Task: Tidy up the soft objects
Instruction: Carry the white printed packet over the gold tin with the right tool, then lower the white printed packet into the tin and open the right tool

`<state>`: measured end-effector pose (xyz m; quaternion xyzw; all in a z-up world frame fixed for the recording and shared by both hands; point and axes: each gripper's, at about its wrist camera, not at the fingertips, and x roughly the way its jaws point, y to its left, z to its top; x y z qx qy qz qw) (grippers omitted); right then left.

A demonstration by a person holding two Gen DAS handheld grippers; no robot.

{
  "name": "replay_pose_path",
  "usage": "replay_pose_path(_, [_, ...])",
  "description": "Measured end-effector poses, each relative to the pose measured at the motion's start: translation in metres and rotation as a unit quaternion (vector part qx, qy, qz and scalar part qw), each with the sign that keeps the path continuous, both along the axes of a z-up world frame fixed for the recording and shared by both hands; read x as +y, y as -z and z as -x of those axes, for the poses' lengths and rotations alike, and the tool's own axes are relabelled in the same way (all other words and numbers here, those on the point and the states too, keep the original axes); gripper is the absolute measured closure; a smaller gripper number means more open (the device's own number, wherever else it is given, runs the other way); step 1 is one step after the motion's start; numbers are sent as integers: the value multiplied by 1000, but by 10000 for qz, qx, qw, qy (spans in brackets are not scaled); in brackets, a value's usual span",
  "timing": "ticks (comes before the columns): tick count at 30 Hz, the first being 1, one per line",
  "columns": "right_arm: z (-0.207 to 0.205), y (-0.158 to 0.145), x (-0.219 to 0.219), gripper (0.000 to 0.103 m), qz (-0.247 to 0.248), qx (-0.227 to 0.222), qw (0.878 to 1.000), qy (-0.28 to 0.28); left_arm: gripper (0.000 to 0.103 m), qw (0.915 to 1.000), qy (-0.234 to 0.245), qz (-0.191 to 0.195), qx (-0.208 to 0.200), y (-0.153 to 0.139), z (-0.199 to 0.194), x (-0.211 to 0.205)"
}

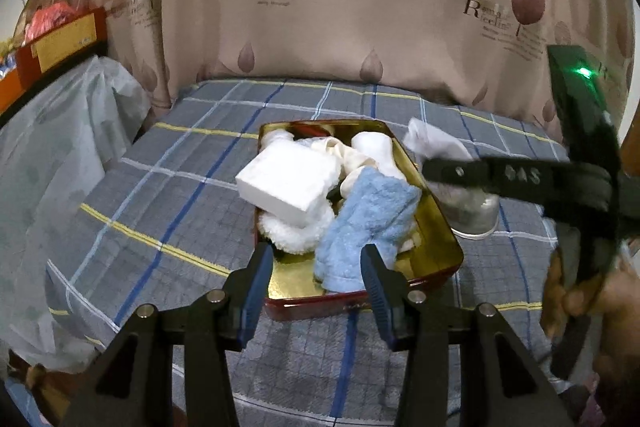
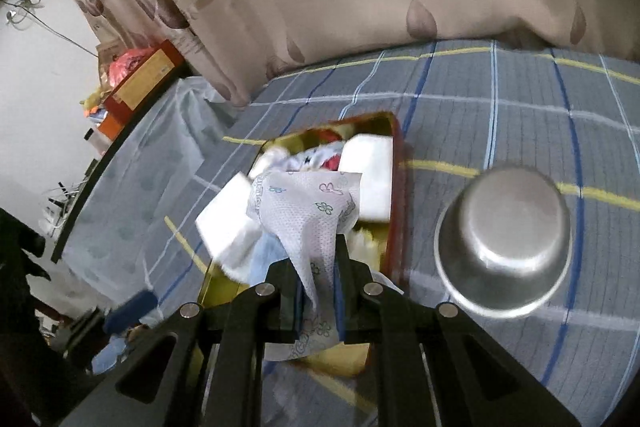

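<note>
1. My left gripper [image 1: 316,259] is spread wide with nothing in it, hanging just over the near end of the tin [image 1: 436,223], with the blue towel [image 1: 368,223] right past the tips.
2. My right gripper [image 2: 318,259] is pinched tight on a printed paper napkin [image 2: 308,211], little flowers on it, which drapes out over the tin.
3. The tin sits on the plaid bedsheet [image 1: 160,195] and is stuffed: a white block [image 1: 286,183] on top of something fluffy and white [image 1: 292,235], the blue towel, plus some cream-coloured cloth [image 1: 340,151].
4. An upturned steel bowl [image 2: 508,239] sits just beside the tin.
5. The right-hand view is pretty blurry, so I can't say if the napkin touches the pile.
</note>
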<state>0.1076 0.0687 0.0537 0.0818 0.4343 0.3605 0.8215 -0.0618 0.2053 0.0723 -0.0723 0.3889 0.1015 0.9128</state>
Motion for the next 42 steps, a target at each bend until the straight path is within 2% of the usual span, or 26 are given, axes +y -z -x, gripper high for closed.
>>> replay_pose_path(8, [-48,-6,61,92,614,-247,9968,-449,56,9996,-197,220,-48,-1,1,14])
replay_pose_path(12, [-69,4,91,92,892,-260,9937,-625,56,9993,-234,302,5,2,0,21])
replay_pose_path(17, [-74,19,120,92,1293,-383,9869,-886,56,9993,-250,287,27,6,-2,26])
replay_pose_path(28, [-75,36,145,92,1949,-481,9729,-1144,56,9990,-282,291,193,18,-5,32])
replay_pose_path(42, [-75,37,146,87,1929,-488,9737,-1111,56,9989,-260,244,317,23,-6,29])
